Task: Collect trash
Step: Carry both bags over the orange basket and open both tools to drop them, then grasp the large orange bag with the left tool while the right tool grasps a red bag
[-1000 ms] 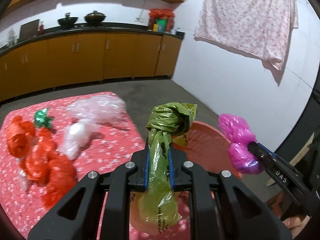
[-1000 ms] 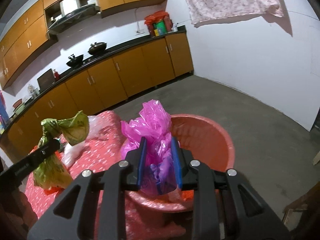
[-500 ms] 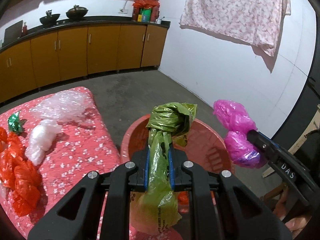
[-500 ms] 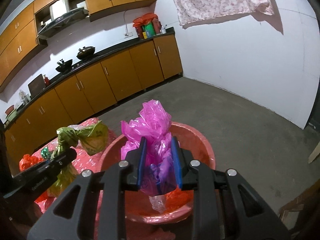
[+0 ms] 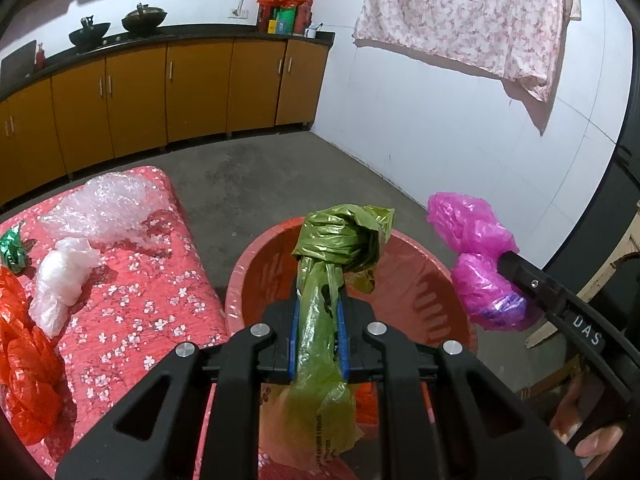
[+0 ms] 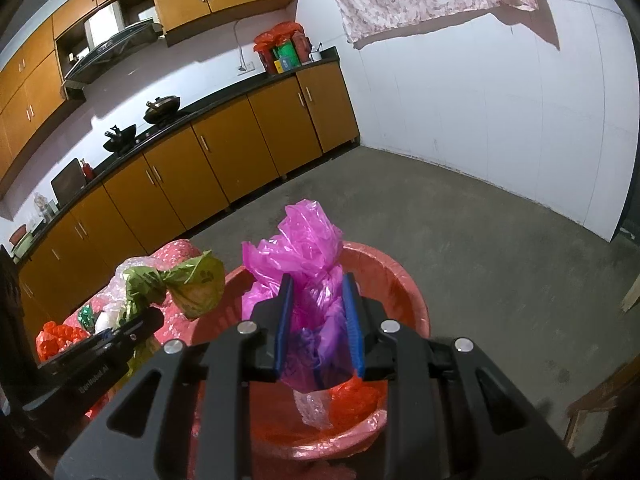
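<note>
Both grippers tilted downward above red basin, left clamping green bag, right pink bag

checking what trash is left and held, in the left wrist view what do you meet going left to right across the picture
orange bag → green wrapper → white bag → bubble wrap → olive green bag in the left gripper → pink bag in the right gripper

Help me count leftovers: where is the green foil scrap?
In the left wrist view, the green foil scrap lies at the far left on the red cloth, above the orange bags.
</note>
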